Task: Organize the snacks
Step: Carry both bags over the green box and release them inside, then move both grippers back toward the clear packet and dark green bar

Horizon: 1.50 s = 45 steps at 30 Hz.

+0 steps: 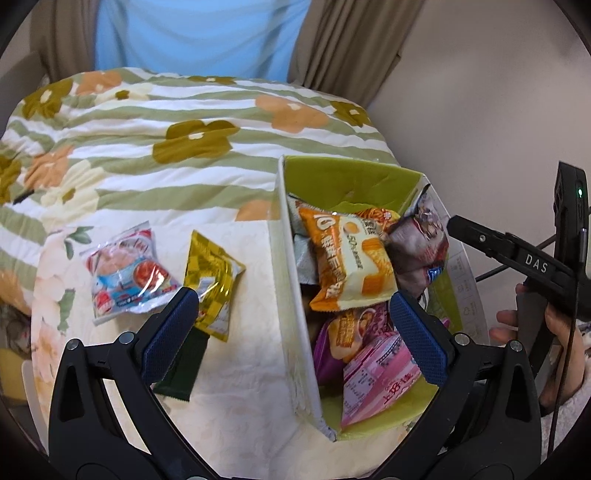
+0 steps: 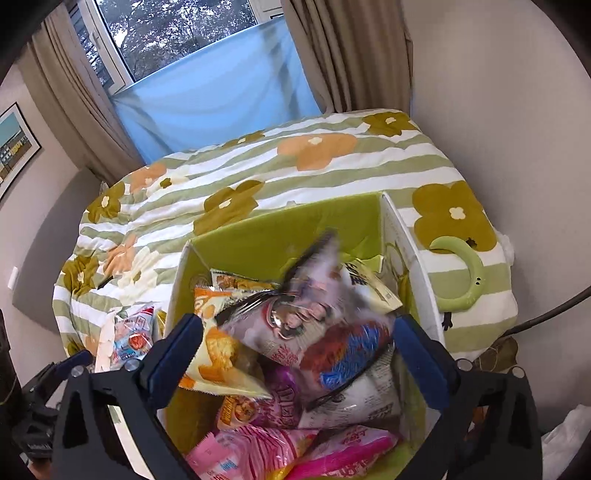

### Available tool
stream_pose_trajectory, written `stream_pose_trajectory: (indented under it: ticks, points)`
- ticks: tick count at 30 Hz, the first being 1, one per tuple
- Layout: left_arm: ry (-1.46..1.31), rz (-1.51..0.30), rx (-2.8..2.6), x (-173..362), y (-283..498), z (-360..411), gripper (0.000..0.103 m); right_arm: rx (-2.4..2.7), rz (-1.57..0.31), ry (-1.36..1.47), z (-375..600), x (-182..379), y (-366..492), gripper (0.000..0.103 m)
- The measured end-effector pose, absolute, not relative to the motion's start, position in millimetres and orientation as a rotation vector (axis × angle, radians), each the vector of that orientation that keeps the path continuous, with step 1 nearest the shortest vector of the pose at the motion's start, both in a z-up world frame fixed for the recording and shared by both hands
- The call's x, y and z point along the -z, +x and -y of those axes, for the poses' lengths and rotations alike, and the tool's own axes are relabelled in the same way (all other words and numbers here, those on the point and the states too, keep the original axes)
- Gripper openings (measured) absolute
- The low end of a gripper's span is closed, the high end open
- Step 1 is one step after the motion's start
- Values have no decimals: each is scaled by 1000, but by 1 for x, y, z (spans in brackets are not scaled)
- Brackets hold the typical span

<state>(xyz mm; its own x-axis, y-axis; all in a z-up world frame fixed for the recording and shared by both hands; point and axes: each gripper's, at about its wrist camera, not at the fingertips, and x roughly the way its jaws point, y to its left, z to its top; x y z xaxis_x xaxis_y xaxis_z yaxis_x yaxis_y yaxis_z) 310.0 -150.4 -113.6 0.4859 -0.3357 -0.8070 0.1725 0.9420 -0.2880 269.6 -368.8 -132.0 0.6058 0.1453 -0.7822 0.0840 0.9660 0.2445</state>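
The box (image 2: pixel 280 229) sits on my bed, white outside, lime green inside, and it is heaped with snack packs. A grey-purple pack (image 2: pixel 295 306) lies blurred on top of the heap, between my right gripper's (image 2: pixel 297 354) blue pads but touching neither; those jaws stand spread wide, released. Under it I see an orange-and-cream pack (image 1: pixel 347 258), a red-and-blue pack (image 2: pixel 347 354), a white pack (image 2: pixel 354 402), purple ones and pink packs (image 1: pixel 376 373) nearest me.

My left gripper (image 1: pixel 291 332) is also open and holds nothing. It straddles the box's left wall: 1 pad over the cover, 1 over the heap. Outside that wall, 3 packs lie on the cover: a clear pack (image 1: pixel 129 269) with red and blue print, a gold pack (image 1: pixel 212 280) overlapping its edge, and a dark green pack (image 1: pixel 183 369) partly under the left pad.

The box and loose packs rest on a pale floral cover (image 1: pixel 240 387), over a quilt (image 1: pixel 147 155) with green stripes and orange, olive and cream flowers. A green crescent-shaped thing (image 2: pixel 461 280) lies on the quilt right of the box. Behind are beige curtains (image 2: pixel 332 55), a blue sheet (image 2: pixel 221 92) and a window (image 2: pixel 166 26) with trees outside.

The print on most packs is too small or blurred to read, and the box's near end is cut off behind my grippers.
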Motion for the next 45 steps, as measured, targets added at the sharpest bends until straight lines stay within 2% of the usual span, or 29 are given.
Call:
stream_pose_trajectory:
  ticks: [13,21,33,45]
  points:
    - [-194,-963,235,91,271,130,102,-131,-891,164,351,104,243,103]
    - [-202,-924,139,81,240,71,102,-267,-814,159,303,85,217,103]
    - [-206,-1019,172,113,240,-37,102,-284,-835,168,195,99,194,103]
    - [-121,-1112,350,162,260,-84,102,-166,-905,224,107,139,188,103]
